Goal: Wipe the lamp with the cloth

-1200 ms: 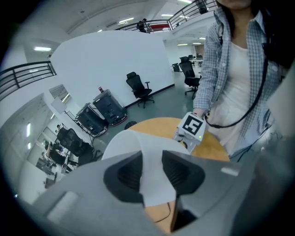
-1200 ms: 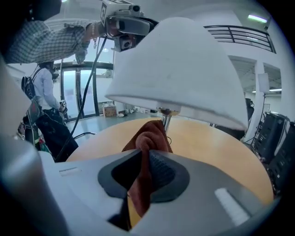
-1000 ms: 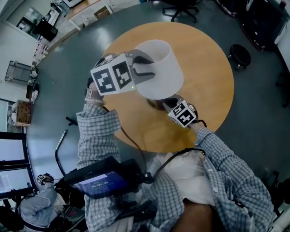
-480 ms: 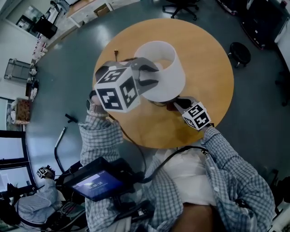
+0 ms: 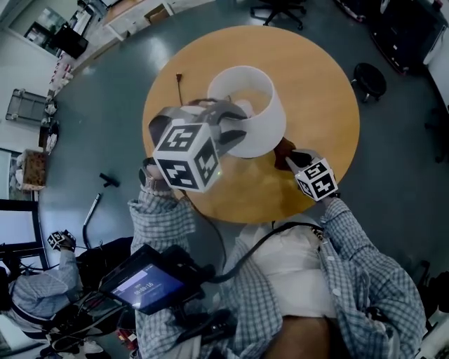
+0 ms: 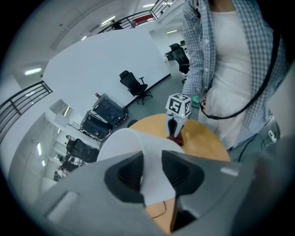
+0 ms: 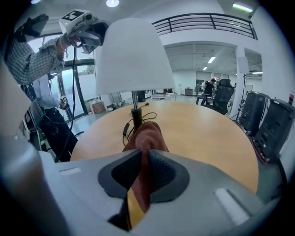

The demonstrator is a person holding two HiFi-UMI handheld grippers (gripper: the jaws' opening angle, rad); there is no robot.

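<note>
A table lamp with a white shade stands on the round wooden table. My left gripper is at the shade's near left rim, shut on the shade wall, which runs between its pads. My right gripper is just right of the shade, low near the tabletop, shut on a reddish-brown cloth. In the right gripper view the cloth hangs forward from the jaws, in front of the lamp's thin dark stem and under the shade. The lamp base is hidden.
The lamp's dark cord lies looped on the table behind the stem. A black stool stands on the floor to the right, and an office chair at the far side. A tablet hangs at the person's chest.
The right gripper with the cloth has slid rightward, out from under the shade's near side to its right. The left gripper has shifted down-left in the view, still holding the shade.
</note>
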